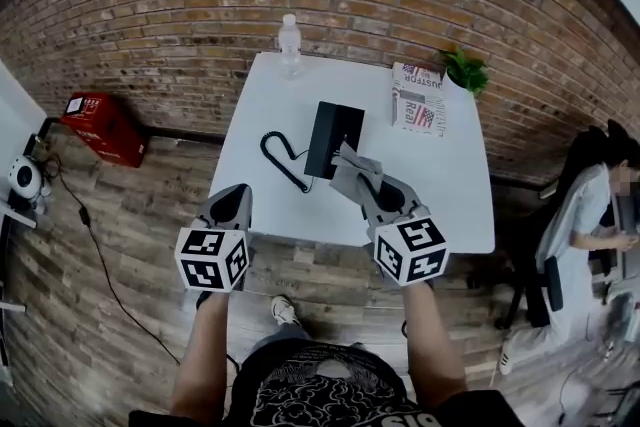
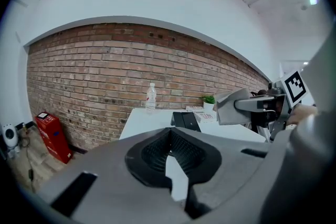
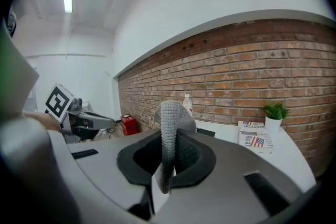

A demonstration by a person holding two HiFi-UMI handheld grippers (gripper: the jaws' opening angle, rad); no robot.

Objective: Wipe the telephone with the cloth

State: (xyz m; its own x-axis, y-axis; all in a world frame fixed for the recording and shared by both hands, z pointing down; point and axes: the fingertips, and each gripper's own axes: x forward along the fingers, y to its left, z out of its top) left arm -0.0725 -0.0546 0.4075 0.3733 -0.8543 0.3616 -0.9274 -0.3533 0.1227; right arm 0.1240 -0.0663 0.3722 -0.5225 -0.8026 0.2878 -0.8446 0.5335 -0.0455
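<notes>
The right gripper (image 1: 354, 179) has its jaws clamped on a grey mesh cloth (image 3: 169, 117), which stands up out of them in a folded loop; the left gripper (image 1: 239, 194) hangs at the table's near edge, lower left of centre in the head view, with its jaws together and nothing between them. The black telephone (image 1: 333, 136) sits at the middle of the white table (image 1: 455, 185), just above the cloth in the frame, with its coiled cord (image 1: 282, 158) trailing to its left.

The cloth looks soft, light and limp; I'd guess it needs a firm pinch well into the fold, leaving a free flap to drag across the phone. The telephone looks like light, hard plastic; it would likely slide on that smooth top, and the handset could be knocked loose; steadying the base by its side edge with the empty gripper seems wise, and light pressure only.
</notes>
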